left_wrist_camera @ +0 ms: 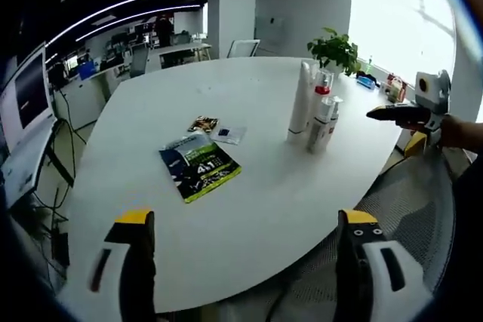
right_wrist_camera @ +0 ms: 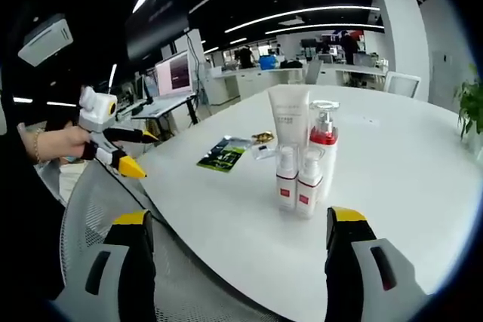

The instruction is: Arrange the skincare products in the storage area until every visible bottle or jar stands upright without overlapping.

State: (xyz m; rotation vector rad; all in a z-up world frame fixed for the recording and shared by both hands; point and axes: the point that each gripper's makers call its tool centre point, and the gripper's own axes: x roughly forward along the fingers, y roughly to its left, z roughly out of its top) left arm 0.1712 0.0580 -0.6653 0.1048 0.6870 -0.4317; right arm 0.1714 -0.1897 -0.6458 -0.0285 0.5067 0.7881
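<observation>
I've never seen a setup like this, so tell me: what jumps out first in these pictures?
A tight cluster of upright skincare bottles stands on a big white table: a tall white tube, a clear pump bottle with a red collar, and two small white bottles with red labels. A green-and-black packet lies flat further along the table. The left gripper and right gripper both have yellow-tipped jaws spread wide, holding nothing.

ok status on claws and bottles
Left claw open, empty. Right claw open, empty, facing the bottles. All four upright in a tight cluster. Packet lies apart.
</observation>
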